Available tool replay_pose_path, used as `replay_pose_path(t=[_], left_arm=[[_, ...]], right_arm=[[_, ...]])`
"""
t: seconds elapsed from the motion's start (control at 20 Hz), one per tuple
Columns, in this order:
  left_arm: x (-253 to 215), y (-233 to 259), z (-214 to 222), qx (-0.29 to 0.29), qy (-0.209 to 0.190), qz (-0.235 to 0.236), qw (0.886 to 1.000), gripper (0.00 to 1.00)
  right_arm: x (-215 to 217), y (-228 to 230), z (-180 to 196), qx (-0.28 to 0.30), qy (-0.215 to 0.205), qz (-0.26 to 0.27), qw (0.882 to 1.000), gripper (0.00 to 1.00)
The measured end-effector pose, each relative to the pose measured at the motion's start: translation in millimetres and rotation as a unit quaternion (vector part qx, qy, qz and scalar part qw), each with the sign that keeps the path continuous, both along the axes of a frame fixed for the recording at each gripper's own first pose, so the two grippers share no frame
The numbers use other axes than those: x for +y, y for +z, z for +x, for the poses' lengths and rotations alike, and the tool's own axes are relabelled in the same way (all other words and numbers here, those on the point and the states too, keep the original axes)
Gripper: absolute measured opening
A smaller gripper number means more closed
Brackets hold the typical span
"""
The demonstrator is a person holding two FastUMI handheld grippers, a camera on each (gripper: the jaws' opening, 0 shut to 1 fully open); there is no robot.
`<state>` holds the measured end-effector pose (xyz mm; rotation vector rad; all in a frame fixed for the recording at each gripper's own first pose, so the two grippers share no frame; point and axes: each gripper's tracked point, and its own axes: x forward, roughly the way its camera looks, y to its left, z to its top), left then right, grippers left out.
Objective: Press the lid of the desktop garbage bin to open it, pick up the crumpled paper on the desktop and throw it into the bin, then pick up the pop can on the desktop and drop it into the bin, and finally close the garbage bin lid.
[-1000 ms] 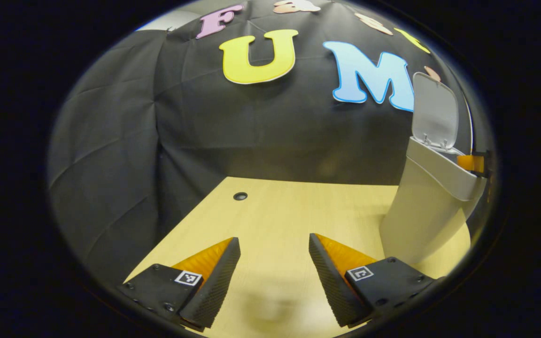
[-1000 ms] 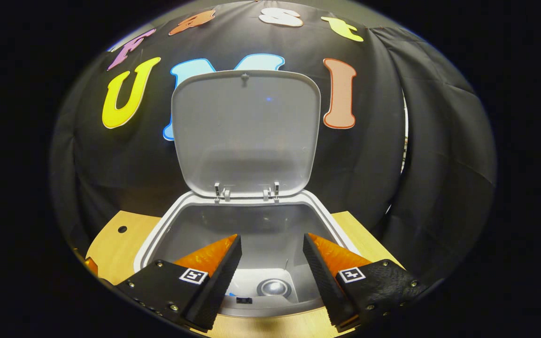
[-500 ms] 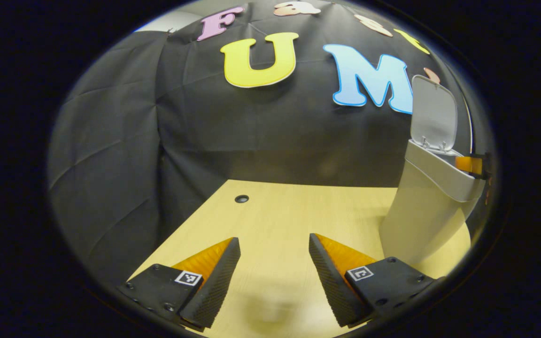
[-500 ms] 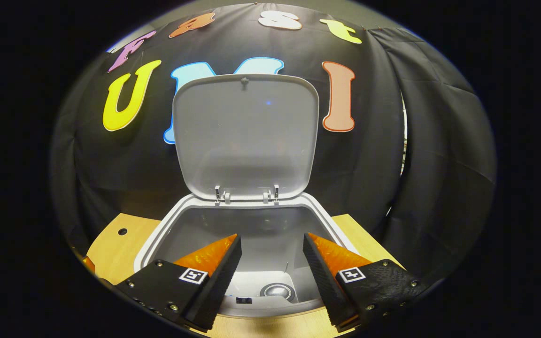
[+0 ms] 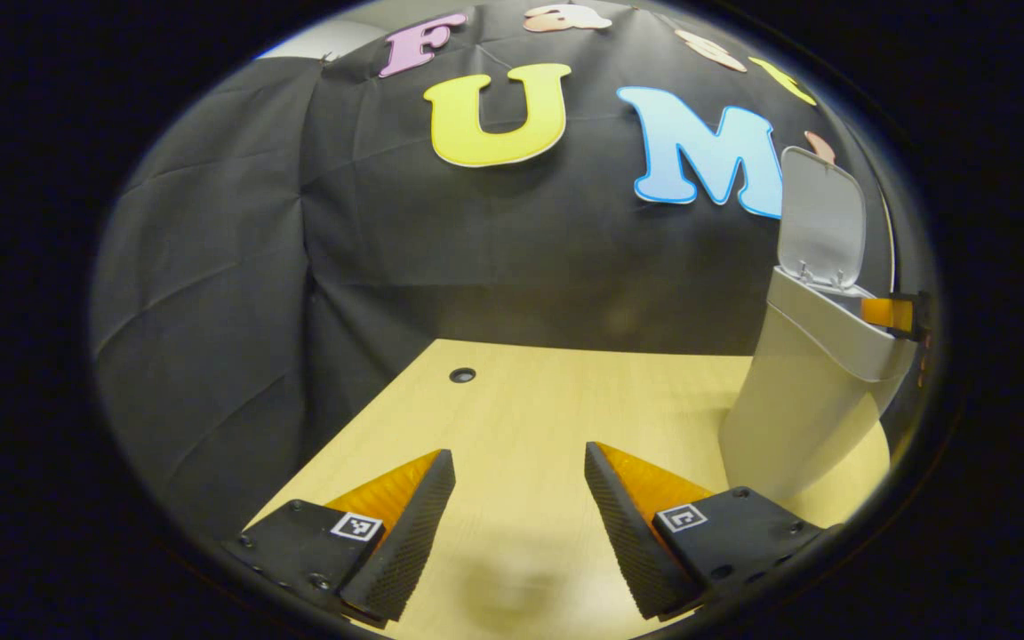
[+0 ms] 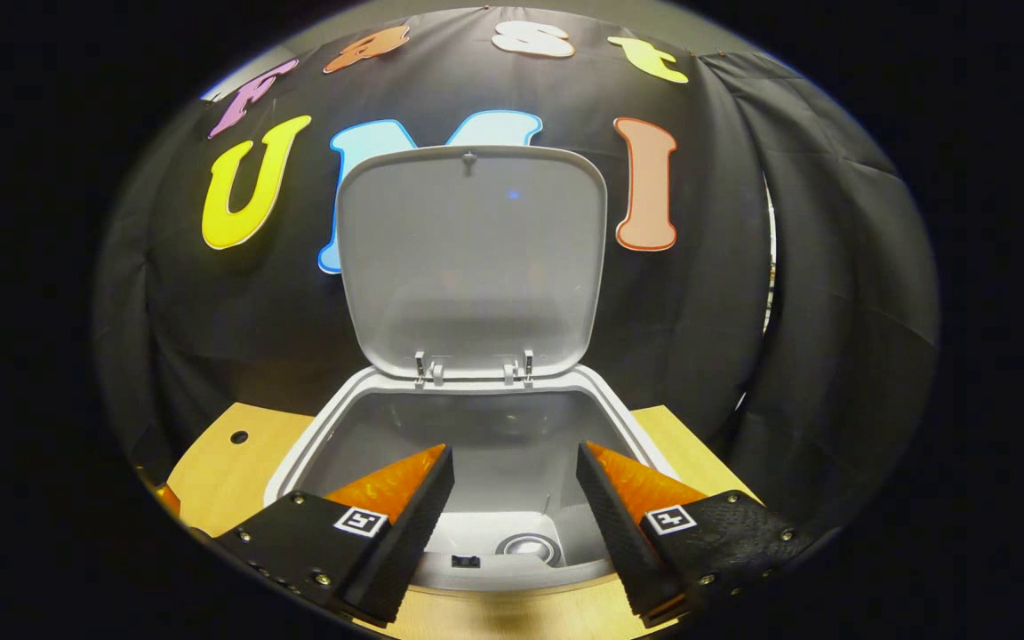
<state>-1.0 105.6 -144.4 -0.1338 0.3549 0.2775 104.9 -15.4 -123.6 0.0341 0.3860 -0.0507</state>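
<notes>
Left of the bin (image 5: 796,400), my left tongs (image 5: 519,524) hang wide and empty over the bare tabletop (image 5: 548,400). My right tongs (image 6: 512,520) gape wide and empty above the bin's mouth; the can (image 6: 525,547) lies at the bottom inside. The lid (image 6: 472,258) stands upright behind. Pressed off-centre, it may not latch, or the light bin could tip backward.
</notes>
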Motion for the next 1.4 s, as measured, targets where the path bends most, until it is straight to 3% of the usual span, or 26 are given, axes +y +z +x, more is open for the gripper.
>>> replay_pose_path(t=[0.3,0.35,0.4,0.45,0.6,0.75,0.8,0.85,1.4], left_arm=[[-21.4,-2.2,6.1,0.003,-0.025,-0.004,1.000,0.96],[-25.3,-1.0,8.0,0.002,-0.030,-0.002,1.000,0.90],[-29.6,0.6,9.2,0.001,-0.036,-0.001,0.999,0.96],[-34.0,1.8,10.4,0.000,-0.042,0.001,0.999,0.94],[-45.6,6.2,12.4,-0.004,-0.057,0.005,0.998,1.00],[-52.2,10.1,12.8,-0.006,-0.066,0.009,0.998,0.96],[-52.7,10.9,11.8,-0.007,-0.067,0.011,0.998,1.00],[-52.5,11.7,10.7,-0.007,-0.066,0.012,0.998,0.96],[-14.9,3.0,-5.7,0.006,-0.021,0.024,0.999,0.96]], right_arm=[[-13.5,74.6,4.5,-0.082,-0.009,-0.005,0.997,0.89],[-15.9,89.3,8.3,-0.098,-0.011,-0.010,0.995,0.89],[-16.9,103.1,11.6,-0.114,-0.010,-0.014,0.993,0.89],[-16.6,115.9,15.8,-0.128,-0.008,-0.019,0.992,0.90],[-12.2,145.8,28.7,-0.160,0.002,-0.024,0.987,0.89],[-6.2,170.1,46.2,-0.184,0.009,-0.018,0.983,0.89],[-5.6,177.0,53.4,-0.192,0.010,-0.017,0.981,0.89],[-4.0,182.6,60.6,-0.196,0.011,-0.015,0.980,0.89],[3.9,197.4,118.3,-0.207,0.010,0.011,0.978,0.89]])
